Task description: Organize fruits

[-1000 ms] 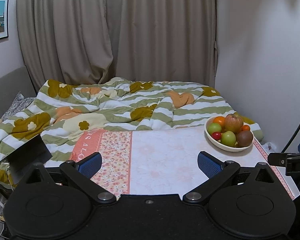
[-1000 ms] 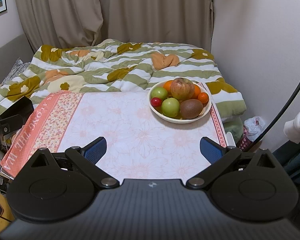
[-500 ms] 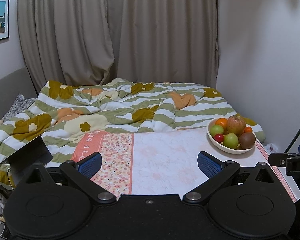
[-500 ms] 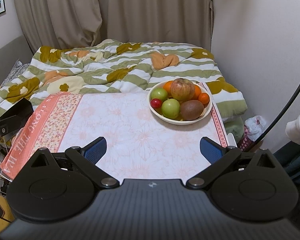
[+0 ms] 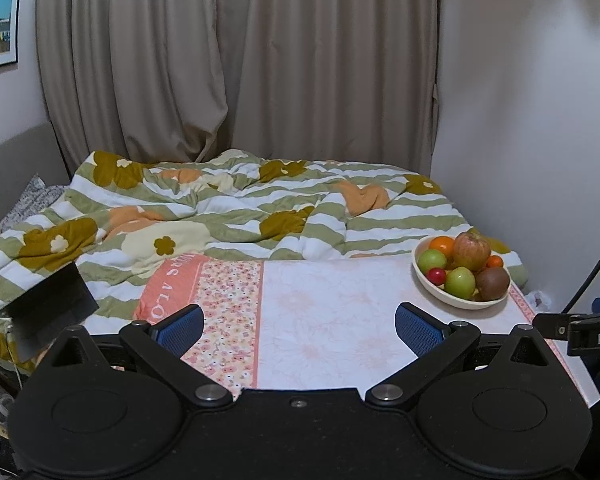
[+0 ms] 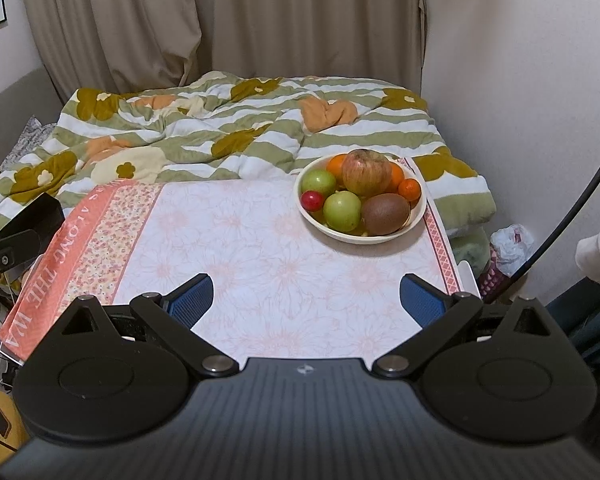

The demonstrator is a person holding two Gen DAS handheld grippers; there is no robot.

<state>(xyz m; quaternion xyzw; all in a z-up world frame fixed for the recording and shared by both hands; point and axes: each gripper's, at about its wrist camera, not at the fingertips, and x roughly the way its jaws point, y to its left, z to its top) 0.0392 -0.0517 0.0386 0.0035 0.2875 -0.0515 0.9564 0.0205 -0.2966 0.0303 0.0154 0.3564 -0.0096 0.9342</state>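
A cream bowl [image 6: 414, 220] stands at the far right of the table, also in the left wrist view [image 5: 432, 294]. It holds a large red apple [image 6: 366, 172], two green apples [image 6: 342, 211], a brown kiwi [image 6: 385, 214], oranges [image 6: 410, 189] and a small red fruit [image 6: 312, 200]. My left gripper [image 5: 298, 326] is open and empty above the table's near edge, left of the bowl. My right gripper [image 6: 306, 304] is open and empty, short of the bowl.
The table carries a pale floral cloth [image 6: 240, 256] with a pink band at its left. A bed with a green striped quilt [image 6: 220, 140] lies behind it. A wall is on the right, with a black cable [image 6: 572, 204] and a bag [image 6: 510, 246] beside the table.
Both views have tilted up slightly, so the bowl sits lower in the frame. The right gripper has edged nearer the bowl. Both grippers stay open.
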